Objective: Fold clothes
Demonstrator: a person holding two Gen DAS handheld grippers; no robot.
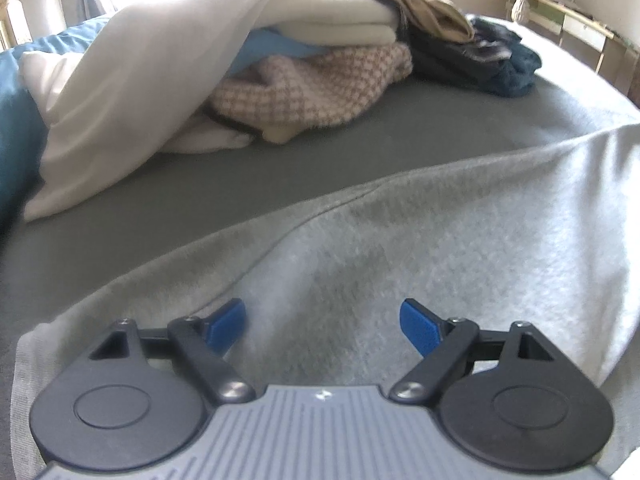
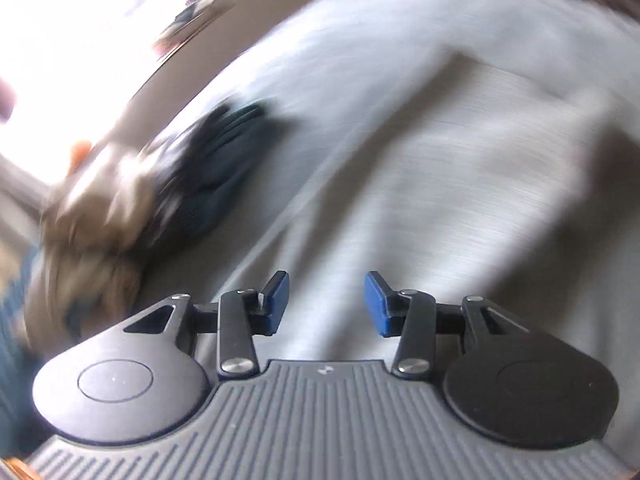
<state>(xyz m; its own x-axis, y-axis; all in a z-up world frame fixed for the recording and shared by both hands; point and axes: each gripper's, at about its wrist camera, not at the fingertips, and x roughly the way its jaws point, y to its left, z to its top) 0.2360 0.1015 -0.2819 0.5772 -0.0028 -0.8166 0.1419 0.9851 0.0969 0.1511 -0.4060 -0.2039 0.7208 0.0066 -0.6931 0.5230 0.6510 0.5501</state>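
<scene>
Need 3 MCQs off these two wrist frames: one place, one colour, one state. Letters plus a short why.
1. Where does the checked pink-and-cream garment lie?
A. at the bottom of the folded stack
B. on top of the stack
C. on the floor

2. What colour are the pads of the left hand-held gripper?
A. red
B. blue
C. yellow

3. How does the right hand-held gripper stand?
A. shut on a sock
B. shut on the grey garment
C. open, nothing between the pads

Answers:
1 A: white folded pieces rest above it on the grey sheet.
2 B: both pads show blue over the light grey garment.
3 C: a clear gap between the pads, only blurred grey cloth beyond.
</scene>
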